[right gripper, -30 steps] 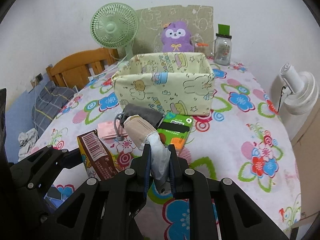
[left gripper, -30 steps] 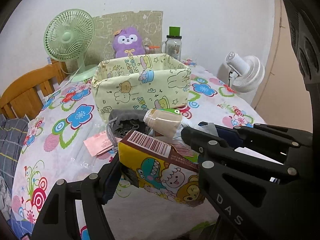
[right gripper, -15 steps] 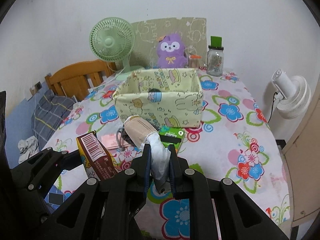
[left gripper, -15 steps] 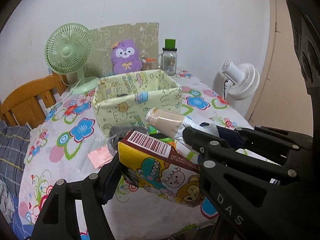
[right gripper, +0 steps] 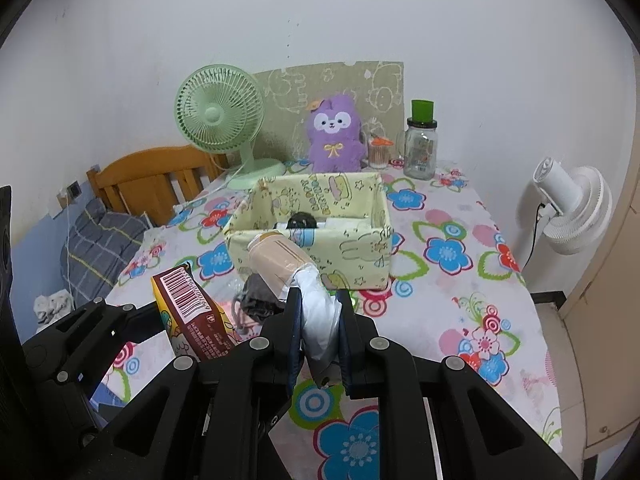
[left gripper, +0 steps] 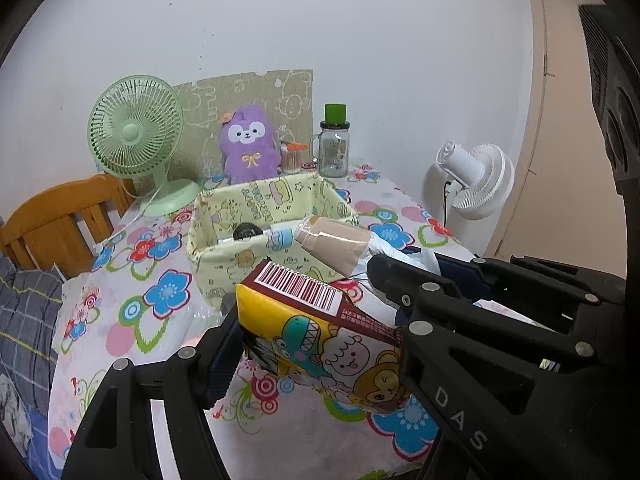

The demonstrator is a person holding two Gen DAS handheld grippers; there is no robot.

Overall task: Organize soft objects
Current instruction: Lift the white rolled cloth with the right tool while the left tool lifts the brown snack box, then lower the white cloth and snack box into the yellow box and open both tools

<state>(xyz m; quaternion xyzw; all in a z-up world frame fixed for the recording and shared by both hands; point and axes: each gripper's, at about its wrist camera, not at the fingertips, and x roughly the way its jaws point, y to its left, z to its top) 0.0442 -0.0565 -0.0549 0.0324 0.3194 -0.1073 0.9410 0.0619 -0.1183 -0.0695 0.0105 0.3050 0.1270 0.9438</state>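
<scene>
Left gripper (left gripper: 320,344) pinching a cartoon-printed carton (left gripper: 320,332), lifted above the desk (left gripper: 132,312). Right gripper (right gripper: 318,328) clamped on a beige roll in a plastic bag (right gripper: 296,276), raised near the fabric basket (right gripper: 360,248) at 12 o'clock. Grey pouch (right gripper: 258,300) lying at the basket's 6 o'clock.

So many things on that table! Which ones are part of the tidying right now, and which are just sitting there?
In use:
- cartoon snack box, gripped by the left claw
- beige roll in a plastic bag, gripped by the right claw
- yellow fabric bin
- grey pouch in front of the bin

Lying about:
- green fan
- purple plush
- glass jar
- white fan
</scene>
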